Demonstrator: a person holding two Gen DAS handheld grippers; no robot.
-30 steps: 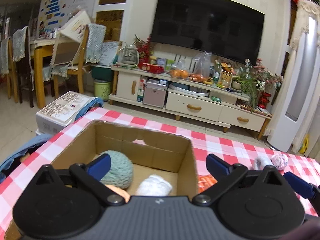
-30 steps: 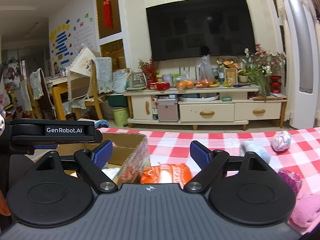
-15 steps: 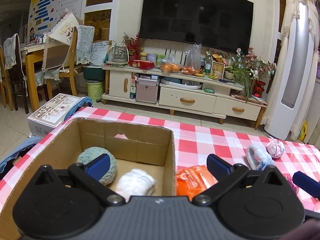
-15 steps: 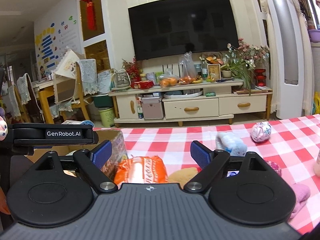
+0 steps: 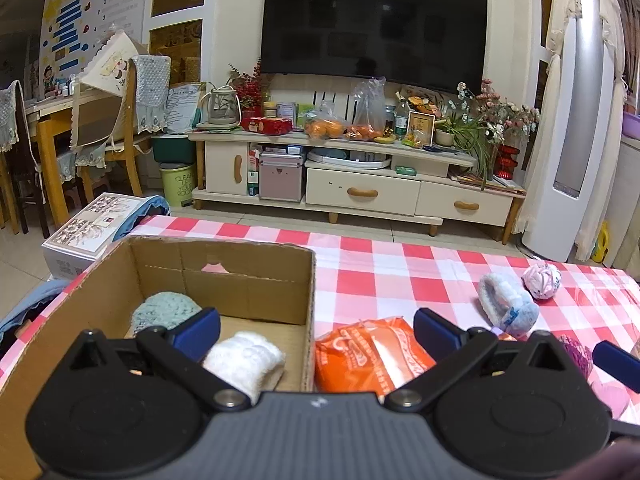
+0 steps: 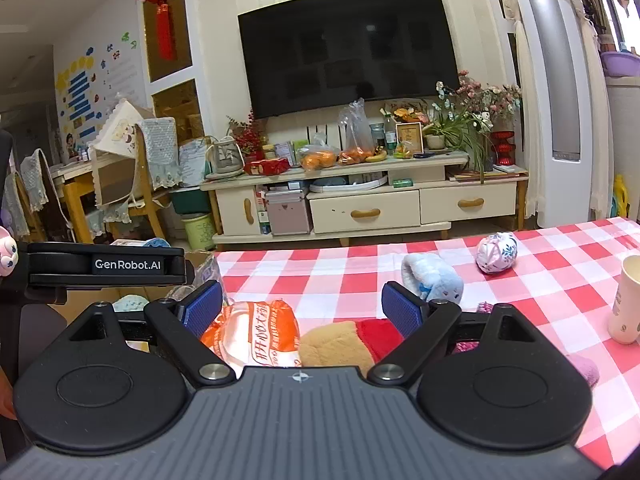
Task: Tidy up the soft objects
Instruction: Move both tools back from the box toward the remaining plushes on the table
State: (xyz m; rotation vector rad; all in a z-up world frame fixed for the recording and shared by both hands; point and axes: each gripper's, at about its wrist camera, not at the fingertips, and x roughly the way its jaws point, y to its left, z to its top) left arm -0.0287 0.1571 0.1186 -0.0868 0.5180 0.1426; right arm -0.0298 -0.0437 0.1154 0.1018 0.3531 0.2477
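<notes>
A cardboard box (image 5: 248,276) stands on the red checked tablecloth and holds a teal knitted ball (image 5: 164,312) and a white fluffy roll (image 5: 244,360). An orange soft packet (image 5: 368,356) lies right of the box; it also shows in the right wrist view (image 6: 256,336). My left gripper (image 5: 316,330) is open and empty above the box's right wall. My right gripper (image 6: 302,306) is open and empty above the packet and a brown and red plush toy (image 6: 344,344). A pale blue plush (image 6: 432,280) and a floral fabric ball (image 6: 496,252) lie further back.
A paper cup (image 6: 626,300) stands at the right edge of the table. Purple (image 5: 576,356) and pink (image 6: 584,368) soft items lie near the front right. The left gripper's body (image 6: 104,268) sits at the left of the right wrist view. A TV cabinet (image 5: 360,188) stands beyond the table.
Both grippers have moved to the right: the box has slid left in both views, and the orange packet and the plush toy have come between the right gripper's fingers. Both stayed open.
</notes>
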